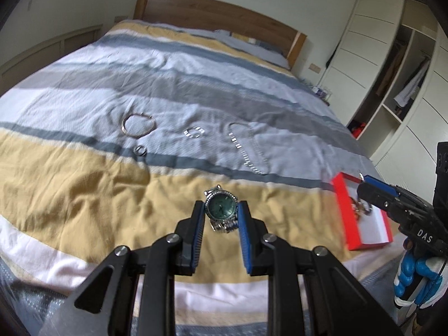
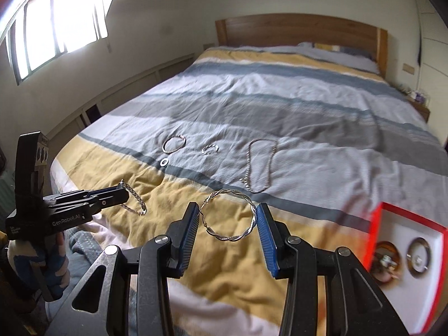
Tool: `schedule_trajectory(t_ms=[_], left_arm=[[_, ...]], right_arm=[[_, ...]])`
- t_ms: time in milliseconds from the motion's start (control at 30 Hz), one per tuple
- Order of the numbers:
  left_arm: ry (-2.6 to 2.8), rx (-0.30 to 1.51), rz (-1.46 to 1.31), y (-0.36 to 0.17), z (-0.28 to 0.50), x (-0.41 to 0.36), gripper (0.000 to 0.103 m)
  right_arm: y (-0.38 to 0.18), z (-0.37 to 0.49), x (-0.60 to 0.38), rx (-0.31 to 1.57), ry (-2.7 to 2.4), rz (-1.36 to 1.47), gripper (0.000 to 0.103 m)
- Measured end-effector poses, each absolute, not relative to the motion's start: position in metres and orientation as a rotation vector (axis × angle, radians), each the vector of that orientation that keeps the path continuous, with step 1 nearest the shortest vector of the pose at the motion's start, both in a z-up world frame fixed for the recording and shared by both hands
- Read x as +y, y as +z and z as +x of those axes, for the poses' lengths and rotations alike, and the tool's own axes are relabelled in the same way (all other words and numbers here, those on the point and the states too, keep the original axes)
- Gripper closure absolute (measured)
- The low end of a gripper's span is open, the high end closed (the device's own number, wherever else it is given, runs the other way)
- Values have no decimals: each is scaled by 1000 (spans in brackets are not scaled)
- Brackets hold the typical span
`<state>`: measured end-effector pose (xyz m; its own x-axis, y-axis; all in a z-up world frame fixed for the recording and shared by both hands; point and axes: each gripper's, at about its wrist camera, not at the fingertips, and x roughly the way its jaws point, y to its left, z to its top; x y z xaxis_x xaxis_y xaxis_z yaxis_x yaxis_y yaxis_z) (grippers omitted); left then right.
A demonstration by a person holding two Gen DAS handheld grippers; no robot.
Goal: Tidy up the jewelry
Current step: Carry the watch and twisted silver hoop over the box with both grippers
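Observation:
My left gripper (image 1: 220,206) is shut on a silver watch with a green dial (image 1: 221,210) and holds it above the bed; in the right wrist view it (image 2: 123,189) shows at left with the watch band (image 2: 134,198) hanging from it. My right gripper (image 2: 228,210) is shut on a twisted silver bangle (image 2: 231,215); in the left wrist view it (image 1: 364,180) hangs over the red jewelry box (image 1: 343,204). The box (image 2: 376,224) holds two round pieces. A gold bangle (image 1: 139,125), a small ring (image 1: 140,149), a crystal bracelet (image 1: 194,132) and a silver chain (image 1: 246,148) lie on the bedspread.
The striped bedspread (image 1: 84,184) covers a wide bed with a wooden headboard (image 1: 212,8). A white wardrobe (image 1: 392,64) stands at the right, a nightstand (image 2: 420,103) beside the bed, and a window (image 2: 56,14) at the left.

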<state>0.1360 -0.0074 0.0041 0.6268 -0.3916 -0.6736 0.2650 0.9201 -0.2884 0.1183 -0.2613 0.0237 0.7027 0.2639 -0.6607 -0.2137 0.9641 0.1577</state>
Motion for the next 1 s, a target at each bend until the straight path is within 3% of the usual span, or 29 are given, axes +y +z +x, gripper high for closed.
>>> schedule_trajectory(t_ms=[467, 1000], left_arm=[[-524, 728, -65, 67, 93, -83, 81], [-845, 788, 102, 58, 86, -271, 81]], right_arm=[[59, 37, -336, 634, 128, 129, 61], [6, 15, -474, 720, -98, 226, 61]])
